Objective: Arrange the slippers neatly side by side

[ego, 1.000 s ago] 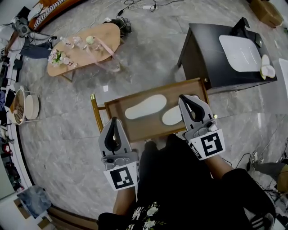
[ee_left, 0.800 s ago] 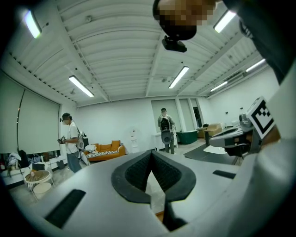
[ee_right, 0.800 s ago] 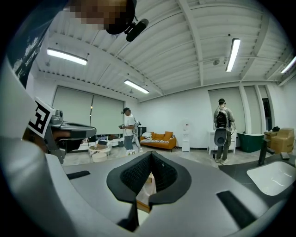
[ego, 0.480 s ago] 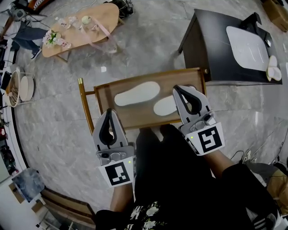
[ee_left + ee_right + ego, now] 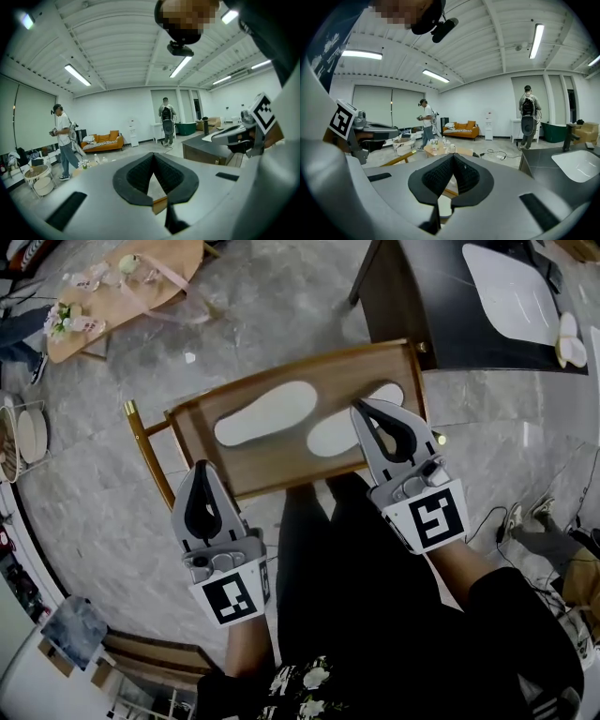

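Two white slippers lie on a low wooden stand [image 5: 281,465] in the head view. The left slipper [image 5: 265,413] lies slanted near the stand's middle. The right slipper [image 5: 336,433] lies beside it, apart from it, its right end hidden behind my right gripper [image 5: 359,406]. That gripper hangs above the stand's right part, shut and empty. My left gripper [image 5: 200,467] is shut and empty over the stand's near left corner. In the left gripper view my left gripper [image 5: 153,155] points out into the room, and in the right gripper view so does my right gripper [image 5: 453,156].
A dark cabinet [image 5: 441,310] with a white board [image 5: 511,287] on it stands beyond the stand at the right. A wooden coffee table [image 5: 131,282] with flowers is at the far left. The person's dark-clothed legs fill the near side. Other people stand far off.
The head view has swung, so the stand and slippers now sit higher in the picture. The right gripper now covers the right slipper's end. Both grippers stayed shut.
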Demonstrator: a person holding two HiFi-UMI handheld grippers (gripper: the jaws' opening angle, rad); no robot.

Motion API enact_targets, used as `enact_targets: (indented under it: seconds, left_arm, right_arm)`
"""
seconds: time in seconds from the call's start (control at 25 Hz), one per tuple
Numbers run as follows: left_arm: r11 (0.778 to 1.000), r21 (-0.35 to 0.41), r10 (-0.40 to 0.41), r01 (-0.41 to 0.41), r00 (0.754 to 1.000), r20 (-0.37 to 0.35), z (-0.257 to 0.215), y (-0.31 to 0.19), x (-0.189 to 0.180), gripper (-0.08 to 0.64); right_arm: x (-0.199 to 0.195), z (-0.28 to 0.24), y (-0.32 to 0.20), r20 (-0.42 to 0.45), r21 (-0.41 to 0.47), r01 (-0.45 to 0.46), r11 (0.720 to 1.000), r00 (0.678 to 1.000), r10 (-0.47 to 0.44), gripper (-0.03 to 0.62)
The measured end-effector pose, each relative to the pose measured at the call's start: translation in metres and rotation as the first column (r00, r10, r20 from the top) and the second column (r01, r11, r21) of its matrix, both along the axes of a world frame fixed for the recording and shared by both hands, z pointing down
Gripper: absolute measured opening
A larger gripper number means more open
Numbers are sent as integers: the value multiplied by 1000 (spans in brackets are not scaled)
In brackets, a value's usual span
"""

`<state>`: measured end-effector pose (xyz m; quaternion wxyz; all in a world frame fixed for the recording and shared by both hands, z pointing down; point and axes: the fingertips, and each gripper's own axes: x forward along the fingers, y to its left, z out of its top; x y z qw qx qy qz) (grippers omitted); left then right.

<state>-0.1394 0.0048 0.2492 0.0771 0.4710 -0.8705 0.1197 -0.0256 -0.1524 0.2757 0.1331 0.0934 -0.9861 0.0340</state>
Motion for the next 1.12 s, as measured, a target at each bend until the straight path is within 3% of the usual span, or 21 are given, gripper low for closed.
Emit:
enact_targets:
  seconds: [0.12, 0.48, 0.72, 0.88, 1.12]
  left_arm:
    - [999, -6, 38, -38, 999, -4, 11, -4, 0, 2]
    - [983, -123, 129, -136, 989, -67, 68, -3, 14, 2]
    - [957, -187, 214, -223, 975, -66, 98, -15, 27, 2]
    - [928, -228, 283, -296, 955, -88, 117, -23, 41, 5]
    - [887, -272, 361, -372, 928, -92, 142, -32, 57, 92]
  right_arm:
    - [0, 16, 9, -38, -35, -10, 999, 999, 9, -3]
    - [6, 43, 24, -95, -82, -54, 995, 994, 46, -3]
    - [18, 60, 30, -131, -114, -96, 989, 988, 81, -3]
    - [24, 71, 29, -152, -126, -122, 985, 983, 102, -3]
    - [31, 83, 27, -170, -144, -157, 977, 976, 132, -3]
